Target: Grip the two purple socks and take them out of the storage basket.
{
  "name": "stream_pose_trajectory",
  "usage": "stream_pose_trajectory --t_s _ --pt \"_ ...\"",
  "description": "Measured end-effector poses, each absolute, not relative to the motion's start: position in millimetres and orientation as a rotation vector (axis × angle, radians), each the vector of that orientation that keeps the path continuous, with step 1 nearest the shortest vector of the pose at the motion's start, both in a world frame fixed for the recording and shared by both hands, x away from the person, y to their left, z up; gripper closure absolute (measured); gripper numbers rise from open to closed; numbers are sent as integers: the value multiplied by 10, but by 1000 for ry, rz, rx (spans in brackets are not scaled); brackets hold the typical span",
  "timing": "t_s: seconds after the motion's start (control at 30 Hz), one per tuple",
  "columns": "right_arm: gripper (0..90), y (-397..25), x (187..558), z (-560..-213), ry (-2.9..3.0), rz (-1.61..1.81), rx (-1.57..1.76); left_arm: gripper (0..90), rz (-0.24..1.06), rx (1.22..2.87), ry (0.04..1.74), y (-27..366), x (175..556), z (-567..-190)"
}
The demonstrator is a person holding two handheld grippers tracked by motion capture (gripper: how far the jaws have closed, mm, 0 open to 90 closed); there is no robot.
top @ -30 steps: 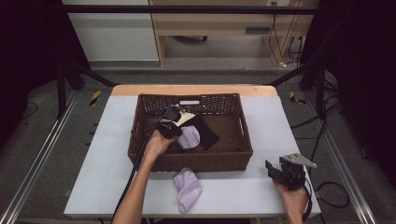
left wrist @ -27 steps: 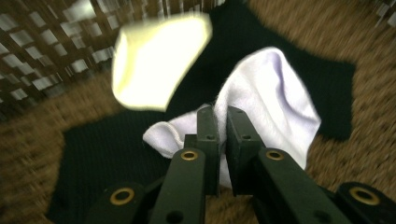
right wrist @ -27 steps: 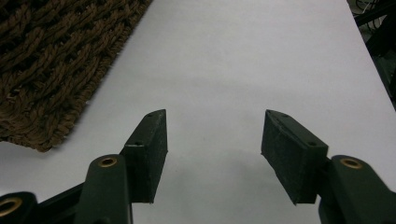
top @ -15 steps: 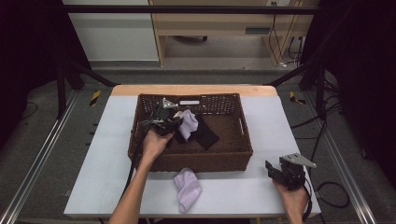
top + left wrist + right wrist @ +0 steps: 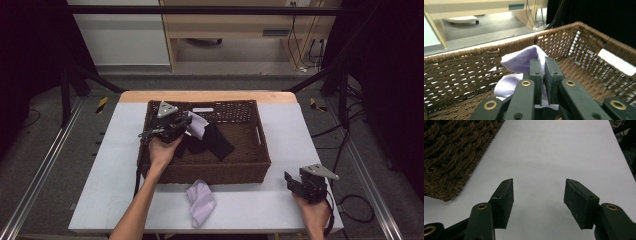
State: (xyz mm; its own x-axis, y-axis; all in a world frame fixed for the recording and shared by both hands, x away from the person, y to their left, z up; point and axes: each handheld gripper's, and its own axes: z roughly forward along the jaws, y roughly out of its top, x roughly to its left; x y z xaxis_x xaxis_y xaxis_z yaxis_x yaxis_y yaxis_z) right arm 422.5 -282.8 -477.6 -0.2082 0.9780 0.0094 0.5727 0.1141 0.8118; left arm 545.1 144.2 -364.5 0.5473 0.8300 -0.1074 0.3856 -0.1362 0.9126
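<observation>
— what's nearest you right now?

— my right tongs (image 5: 300,184) rest low on the white bench (image 5: 280,210) off the basket's near right corner, jaws wide apart with nothing between them; in the right gripper view i see bare bench past the jaws. just left of that, a crumpled lilac cloth sock (image 5: 201,201) lies on the bench in front of the dark brown woven wicker basket (image 5: 260,167), its long axis running roughly near to far, the narrower end toward the basket wall.

— and what moved?

— my left tongs (image 5: 184,123). a second ago they were down in the middle of the basket on the second lilac sock (image 5: 197,126); now they've lifted it and carried it toward the far left corner. the jaws are clamped together on it; the left gripper view (image 5: 541,75) shows the fabric pinched between them and bunched up past the tips.

— so what does that mean for the job?

— i judge the sock is properly caught and clear of the black cloth garment (image 5: 212,141) lying on the basket floor, so it can come out over the rim to join the one on the bench.

— which way does it point?

— it hangs from the tongs toward the far right, long axis slanting toward the basket's back wall, free end drooping. which end is the toe, i can't tell.
</observation>
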Motion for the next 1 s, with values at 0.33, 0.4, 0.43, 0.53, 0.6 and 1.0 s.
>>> stream_pose_trajectory --t_s 0.33,0.4,0.43,0.53,0.6,1.0 --pt "412 -2832 4222 -4774 1847 952 1501 844 581 1636 908 1565 5070 -3331" --pt "412 -2831 4221 -4773 1847 951 1501 844 583 1634 884 1580 4982 -3268" --pt "412 -2832 4221 -4773 1846 951 1501 844 583 1631 871 1587 4939 -3240" --pt "412 -2834 4219 -4772 1846 950 1502 844 577 1622 835 1610 4806 -3165" --pt "412 -2836 4219 -4771 1846 950 1501 844 574 1616 811 1624 4713 -3122" --pt "412 -2837 4215 -4771 1844 950 1503 843 552 1613 670 1727 4195 -2957"
